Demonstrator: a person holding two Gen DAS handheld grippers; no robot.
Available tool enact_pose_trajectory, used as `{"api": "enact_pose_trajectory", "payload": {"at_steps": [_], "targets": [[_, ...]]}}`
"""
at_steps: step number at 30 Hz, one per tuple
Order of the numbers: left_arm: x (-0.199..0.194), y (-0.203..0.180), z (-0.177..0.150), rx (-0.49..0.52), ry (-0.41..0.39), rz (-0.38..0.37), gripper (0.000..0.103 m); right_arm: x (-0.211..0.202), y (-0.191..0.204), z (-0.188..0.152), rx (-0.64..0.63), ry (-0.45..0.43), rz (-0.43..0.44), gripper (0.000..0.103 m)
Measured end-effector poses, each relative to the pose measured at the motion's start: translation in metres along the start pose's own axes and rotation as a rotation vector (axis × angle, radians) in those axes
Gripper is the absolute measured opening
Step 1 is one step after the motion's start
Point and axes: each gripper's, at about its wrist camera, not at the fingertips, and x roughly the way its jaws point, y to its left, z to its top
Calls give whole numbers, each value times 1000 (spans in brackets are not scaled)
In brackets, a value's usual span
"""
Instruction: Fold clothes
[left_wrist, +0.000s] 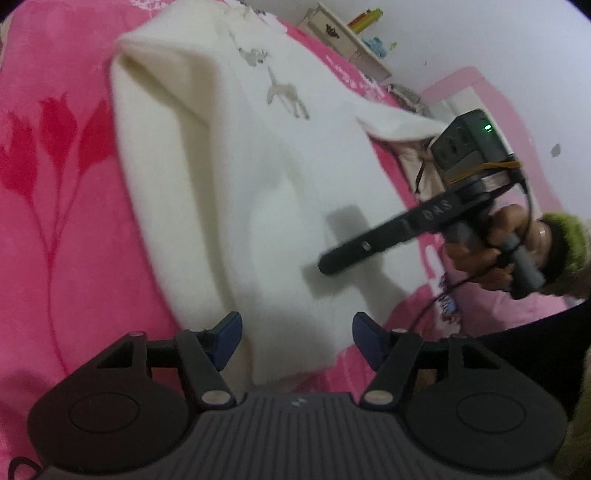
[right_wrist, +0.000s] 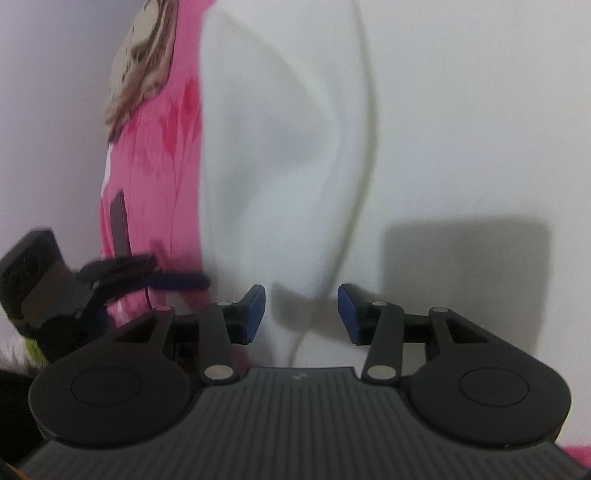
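The white garment (left_wrist: 236, 177) lies flat on the pink blanket (left_wrist: 55, 177), its near edge between the spread fingers of the left gripper (left_wrist: 297, 341). The right gripper (right_wrist: 301, 310), also spread and empty, hovers over the garment's right part. Wide blanket stays free left of the garment; a shelf (left_wrist: 343, 40) stands beyond it.

One white fleece garment (left_wrist: 229, 177) lay on one pink floral blanket (left_wrist: 55, 166). Two grippers were visible, the left gripper (left_wrist: 297, 341) and the right gripper (right_wrist: 301, 314), each with two blue-padded fingers. One hand (left_wrist: 491, 247) showed, and one pale shelf unit (left_wrist: 347, 40) stood behind.
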Motion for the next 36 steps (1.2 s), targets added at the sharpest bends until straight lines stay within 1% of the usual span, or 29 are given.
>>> {"api": "enact_pose_trajectory", "payload": {"at_steps": [2,5,10,12,13,14,15,16,18,21,26,31,36], "targets": [[15,0,4,2,16,15,57,4,4,-7,-17,16,-6,43],[32,5,11,-32,30,35,49,11,11,-9,-36,17,-21,43],[56,5,29,-48,31,46,42,17,16,-12,-42,33,-19,39],[67,3,35,-54,37,51,38,23,20,-13,-56,41,-25,33],[73,2,38,-62,41,53,31,24,21,-14,-74,42,-35,25],[78,2,41,-70,45,55,17,25,23,-15,-92,43,-45,15],[84,1,44,-77,49,57,12,25,25,-16,-111,44,-53,12],[89,0,47,-85,53,59,10,24,28,-17,-135,42,-57,7],[90,-4,47,-73,38,53,8,19,35,-19,-186,35,-68,5],[92,-19,41,-10,32,31,8,13,45,-25,-268,38,-96,4],[103,-29,38,37,61,16,7,11,55,-34,-356,59,-117,4],[123,-29,41,39,80,27,7,19,54,-35,-353,72,-135,4],[123,-36,35,83,79,39,7,20,59,-38,-390,65,-153,4]]}}
